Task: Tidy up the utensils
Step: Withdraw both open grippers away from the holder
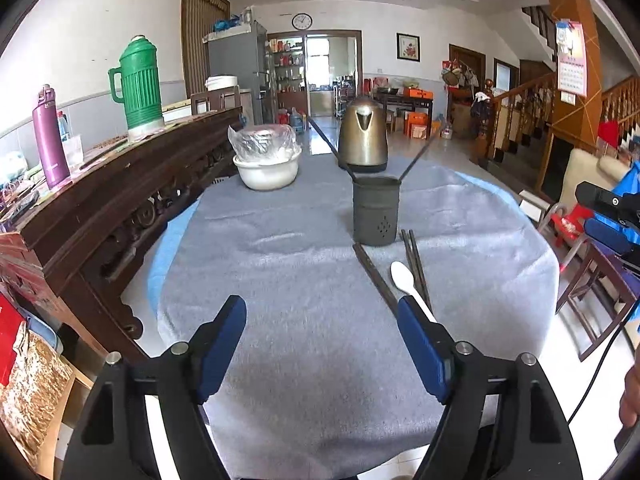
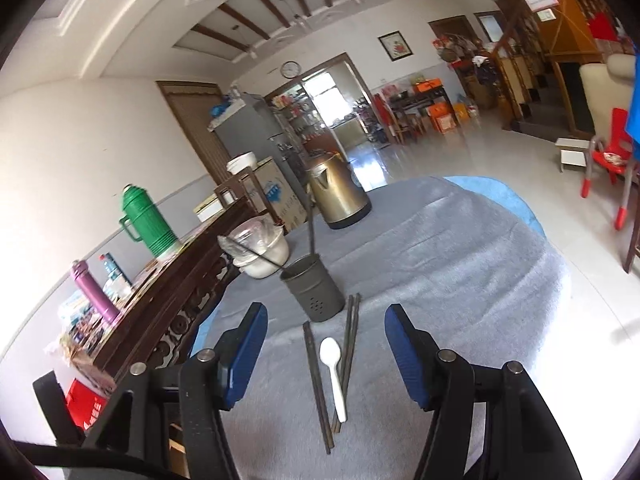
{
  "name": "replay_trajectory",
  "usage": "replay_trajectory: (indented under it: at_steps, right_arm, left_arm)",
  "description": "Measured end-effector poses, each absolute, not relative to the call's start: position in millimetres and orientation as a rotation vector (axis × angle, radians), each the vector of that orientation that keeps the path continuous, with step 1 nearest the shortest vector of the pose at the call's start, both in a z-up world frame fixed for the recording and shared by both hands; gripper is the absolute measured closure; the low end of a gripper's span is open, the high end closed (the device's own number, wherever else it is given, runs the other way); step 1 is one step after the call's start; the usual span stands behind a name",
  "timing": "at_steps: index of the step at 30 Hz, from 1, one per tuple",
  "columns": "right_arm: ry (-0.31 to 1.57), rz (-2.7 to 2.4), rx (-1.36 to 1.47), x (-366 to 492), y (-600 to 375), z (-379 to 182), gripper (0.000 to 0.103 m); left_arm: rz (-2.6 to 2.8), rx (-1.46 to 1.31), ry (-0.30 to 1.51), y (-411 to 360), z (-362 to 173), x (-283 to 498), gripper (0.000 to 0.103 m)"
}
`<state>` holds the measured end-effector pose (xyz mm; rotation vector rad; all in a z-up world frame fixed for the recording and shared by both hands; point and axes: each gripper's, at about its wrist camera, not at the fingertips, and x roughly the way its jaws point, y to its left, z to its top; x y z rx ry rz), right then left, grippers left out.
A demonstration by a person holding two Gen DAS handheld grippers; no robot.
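Note:
A dark metal utensil holder stands on the grey cloth with two dark chopsticks leaning out of it; it also shows in the right wrist view. In front of it lie a white plastic spoon and several dark chopsticks. My left gripper is open and empty, above the cloth left of the spoon. My right gripper is open and empty, above the spoon and chopsticks. It also shows at the right edge of the left wrist view.
A gold kettle and a white bowl covered with plastic stand at the table's far side. A dark wooden sideboard with a green thermos and purple bottle runs along the left. Chairs stand to the right.

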<state>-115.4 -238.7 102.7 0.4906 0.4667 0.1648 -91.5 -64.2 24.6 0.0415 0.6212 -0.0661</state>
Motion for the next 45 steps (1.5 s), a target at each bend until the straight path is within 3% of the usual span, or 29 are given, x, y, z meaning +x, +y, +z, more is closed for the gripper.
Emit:
replay_trajectory:
  at_steps: [14,45]
  right_arm:
    - [0.562,0.243,0.518,-116,-205,61,0.038]
    - [0.653,0.272,0.469,-102,-167,42,0.038]
  left_arm:
    - [-0.016,0.049,0.654,-60,13,-91,0.025]
    - [0.025,0.016,0.649,-30,7,-98,0.025]
